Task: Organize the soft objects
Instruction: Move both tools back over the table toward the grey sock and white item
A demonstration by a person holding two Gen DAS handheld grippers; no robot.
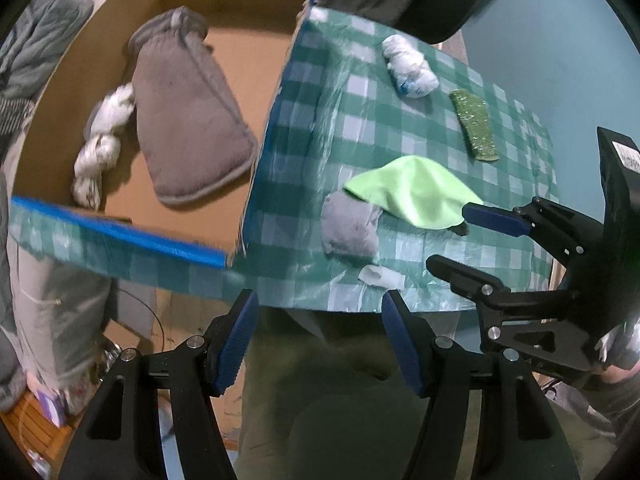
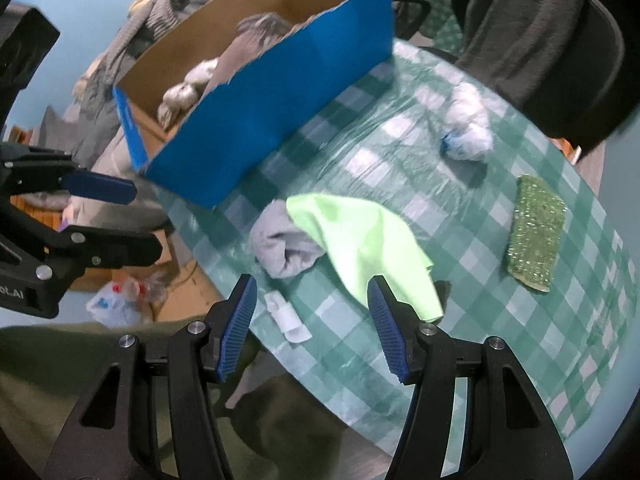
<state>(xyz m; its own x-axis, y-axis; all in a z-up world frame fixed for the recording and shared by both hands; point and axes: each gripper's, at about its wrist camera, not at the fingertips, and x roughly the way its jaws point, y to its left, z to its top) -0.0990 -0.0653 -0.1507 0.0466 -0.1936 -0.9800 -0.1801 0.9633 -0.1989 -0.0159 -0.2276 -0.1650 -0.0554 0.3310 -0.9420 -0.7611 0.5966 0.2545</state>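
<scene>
Both grippers were empty. The left gripper (image 1: pixel 320 340) had its fingers spread with nothing between them, hanging off the near edge of the bench (image 2: pixel 500 360); the right gripper (image 2: pixel 312 328) was the same, fingers apart over the bench edge, just short of the lime-green cloth (image 2: pixel 360 240).

The cloth lay crumpled near the front edge, draped partly over a grey rolled sock (image 2: pixel 280 244). It looked thin, light and limp, with no stiffness, so it would likely sag and trail. Best hold was probably a raised fold near the middle rather than a flat hem. The sock looked thicker and springier and should take a pinch across the roll.

Further back were a white-and-blue wad (image 2: pixel 468 128) that looked like bundled cloth and a green glittery scrub pad (image 2: pixel 536 232), flat and probably semi-stiff, so better taken by an edge. A small white scrap (image 2: pixel 288 316) lay by the front edge.

The blue cardboard box (image 2: pixel 260 112) sat at the bench's far left and already held a grey-brown padded mitt (image 1: pixel 188 120) and a white twisted cloth (image 1: pixel 104 140).

The surface was a green checked cloth under clear plastic — probably slick, so items may slide. The room was cluttered, with clothes (image 2: pixel 132 32) piled behind the box and a chair (image 2: pixel 560 40) draped in dark fabric.
</scene>
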